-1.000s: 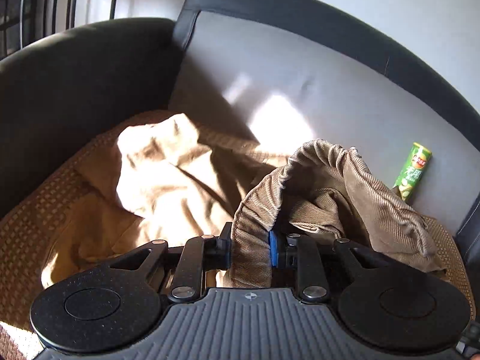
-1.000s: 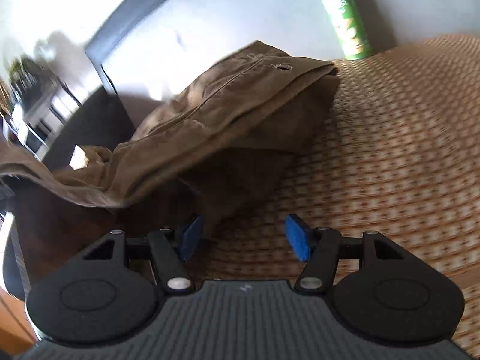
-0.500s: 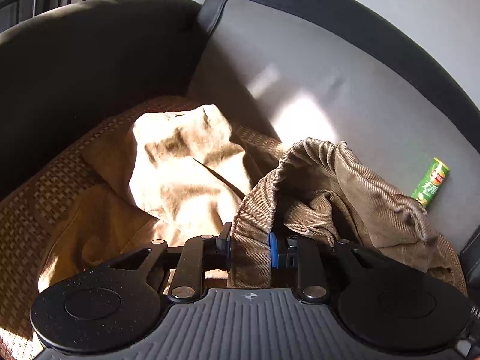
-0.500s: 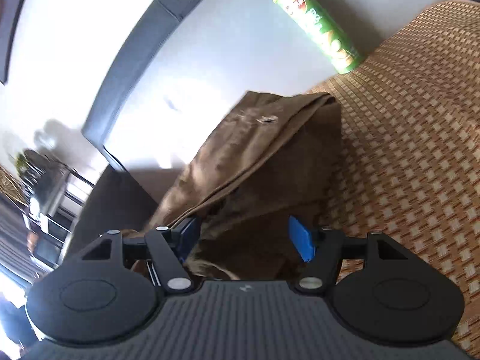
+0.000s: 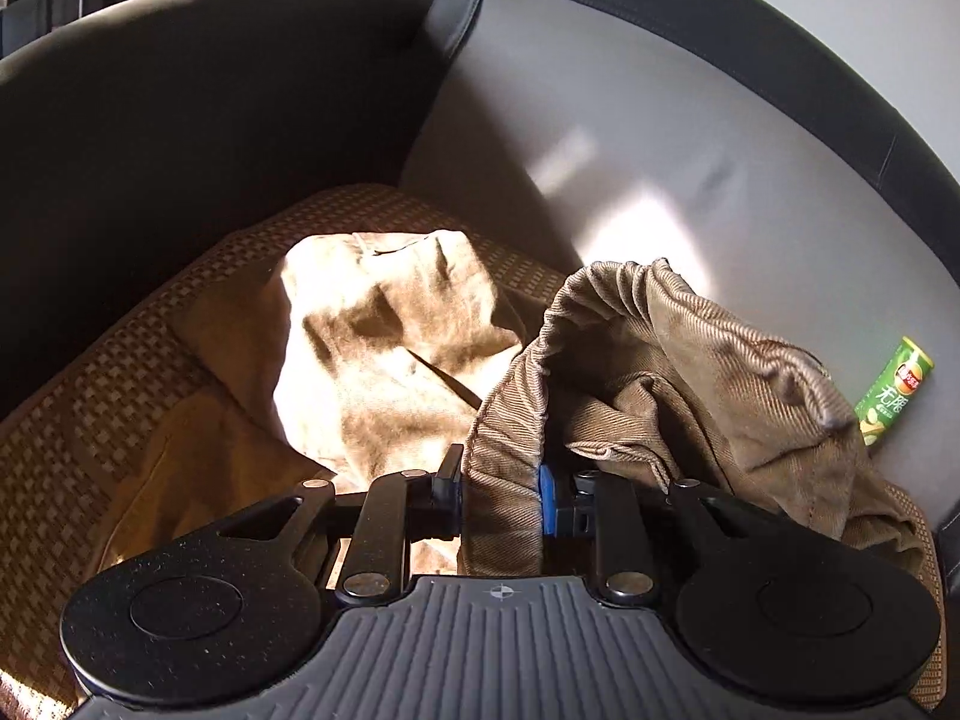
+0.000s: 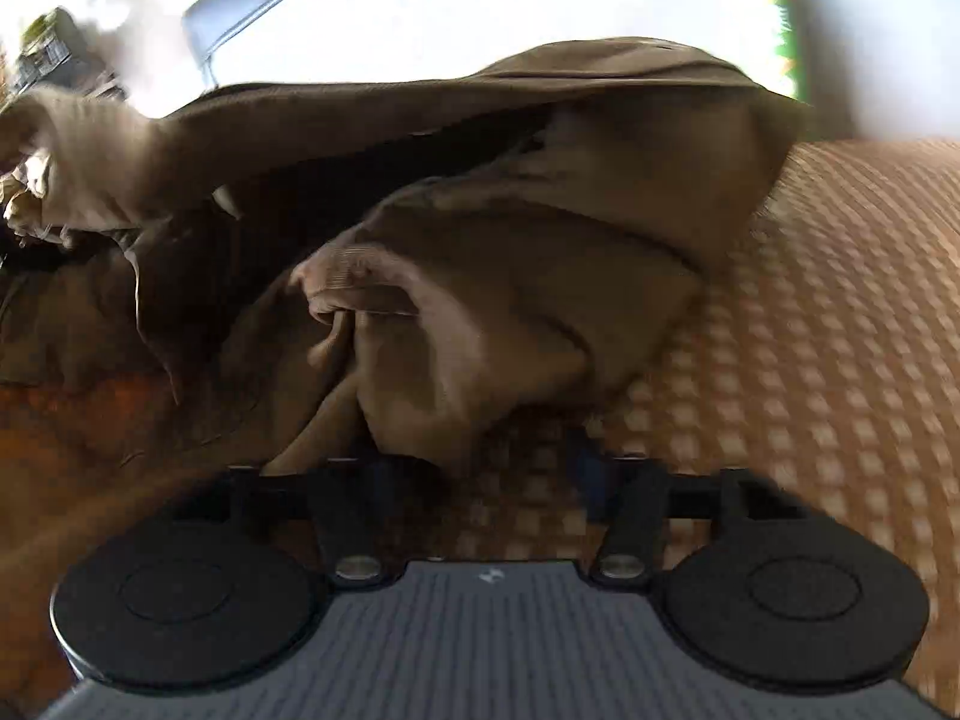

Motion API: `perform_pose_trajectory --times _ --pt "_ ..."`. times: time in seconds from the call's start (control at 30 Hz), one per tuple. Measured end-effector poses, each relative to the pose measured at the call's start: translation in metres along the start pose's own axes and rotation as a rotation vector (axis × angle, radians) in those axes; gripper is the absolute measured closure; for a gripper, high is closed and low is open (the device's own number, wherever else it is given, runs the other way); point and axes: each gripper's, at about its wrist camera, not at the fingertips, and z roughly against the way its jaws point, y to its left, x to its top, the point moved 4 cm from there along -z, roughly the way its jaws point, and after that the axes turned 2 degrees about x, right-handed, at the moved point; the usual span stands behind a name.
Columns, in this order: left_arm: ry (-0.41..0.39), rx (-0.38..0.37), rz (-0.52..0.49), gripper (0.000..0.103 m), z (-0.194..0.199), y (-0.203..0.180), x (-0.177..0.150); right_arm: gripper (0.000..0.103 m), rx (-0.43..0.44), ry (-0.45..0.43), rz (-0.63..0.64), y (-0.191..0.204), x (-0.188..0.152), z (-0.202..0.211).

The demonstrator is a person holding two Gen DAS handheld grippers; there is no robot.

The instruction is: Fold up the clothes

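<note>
So the left gripper (image 5: 501, 489) is clamped on the ribbed waistband of the brown corduroy trousers (image 5: 708, 372), holding that edge up off the sofa seat (image 5: 90, 420). The rest of the garment drapes away toward the green crisp can (image 5: 894, 396), which leans on the sofa back just past the trousers. On the far side of the trousers from the can there's a lighter tan garment (image 5: 372, 360), lying crumpled in the sun.

The right gripper (image 6: 480, 480) has its jaws spread wide with nothing between them, low over the woven seat, right at the near edge of the trousers (image 6: 480, 312). That view is badly smeared, so I can't say for sure whether a finger touches the cloth.

My read: this is the get-a-second-grip stage. The trousers are bunched, not flat or folded. The next move needs the right jaws to close on a hem or the other waistband corner, so both hands can stretch it out.
</note>
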Motion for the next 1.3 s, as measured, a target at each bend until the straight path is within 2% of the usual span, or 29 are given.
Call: perform_pose_trajectory --times 0.17,0.33,0.43,0.47,0.53,0.6,0.63,0.67,0.7,0.8,0.83,0.87,0.9,0.93,0.97,1.0,1.03,1.07,1.13,1.23,1.3 --pt "-0.011 0.008 -0.05 0.083 0.025 -0.007 -0.014 0.101 -0.041 -0.096 0.068 -0.001 0.046 0.069" --pt "-0.011 -0.093 -0.095 0.082 0.064 -0.03 -0.031 0.102 -0.109 -0.211 0.215 0.01 0.104 0.158" --pt "-0.033 -0.127 -0.121 0.089 0.084 -0.046 -0.033 0.102 -0.146 -0.289 0.203 0.006 0.133 0.199" --pt "-0.044 -0.134 -0.131 0.096 0.09 -0.052 -0.033 0.101 -0.149 -0.308 0.193 0.004 0.141 0.211" --pt "-0.055 -0.132 -0.167 0.096 0.097 -0.06 -0.037 0.101 -0.15 -0.29 0.167 -0.002 0.152 0.226" --pt "-0.029 -0.158 -0.208 0.095 0.097 -0.068 -0.05 0.101 -0.21 -0.222 0.158 -0.012 0.144 0.227" --pt "-0.01 -0.172 -0.231 0.09 0.095 -0.072 -0.059 0.101 -0.244 -0.186 0.155 -0.018 0.138 0.228" --pt "0.009 -0.185 -0.255 0.08 0.093 -0.076 -0.068 0.101 -0.286 -0.139 0.148 -0.027 0.128 0.224" --pt "0.019 -0.183 -0.282 0.076 0.092 -0.077 -0.077 0.1 -0.331 -0.088 0.133 -0.039 0.114 0.219" --pt "0.046 -0.176 -0.362 0.071 0.087 -0.081 -0.105 0.095 -0.466 0.065 0.08 -0.074 0.069 0.204" --pt "0.032 -0.168 -0.396 0.069 0.088 -0.081 -0.11 0.092 -0.474 0.057 0.067 -0.077 0.061 0.207" --pt "0.01 -0.165 -0.436 0.067 0.091 -0.083 -0.113 0.089 -0.466 0.023 0.056 -0.077 0.055 0.214" --pt "-0.014 -0.17 -0.477 0.067 0.096 -0.087 -0.116 0.08 -0.458 -0.01 0.045 -0.077 0.049 0.221" --pt "-0.037 -0.176 -0.519 0.065 0.102 -0.091 -0.12 0.063 -0.428 -0.042 0.037 -0.074 0.05 0.228" --pt "-0.064 -0.192 -0.565 0.062 0.109 -0.101 -0.123 0.054 -0.389 -0.073 0.03 -0.069 0.055 0.234" --pt "-0.09 -0.208 -0.612 0.051 0.115 -0.11 -0.126 0.045 -0.349 -0.104 0.023 -0.065 0.06 0.241" --pt "-0.125 -0.209 -0.66 0.036 0.119 -0.123 -0.131 0.044 -0.318 -0.117 -0.014 -0.068 0.064 0.241" --pt "-0.16 -0.209 -0.708 0.028 0.123 -0.136 -0.136 0.044 -0.29 -0.123 -0.065 -0.073 0.069 0.239" --pt "-0.217 -0.201 -0.825 0.025 0.121 -0.163 -0.155 0.047 -0.234 -0.135 -0.165 -0.084 0.078 0.235" --pt "-0.283 -0.153 -0.982 0.025 0.113 -0.195 -0.186 0.046 -0.228 -0.128 -0.265 -0.106 0.081 0.214" --pt "-0.281 -0.147 -1.06 0.025 0.101 -0.202 -0.202 0.046 -0.23 -0.122 -0.327 -0.121 0.082 0.198"
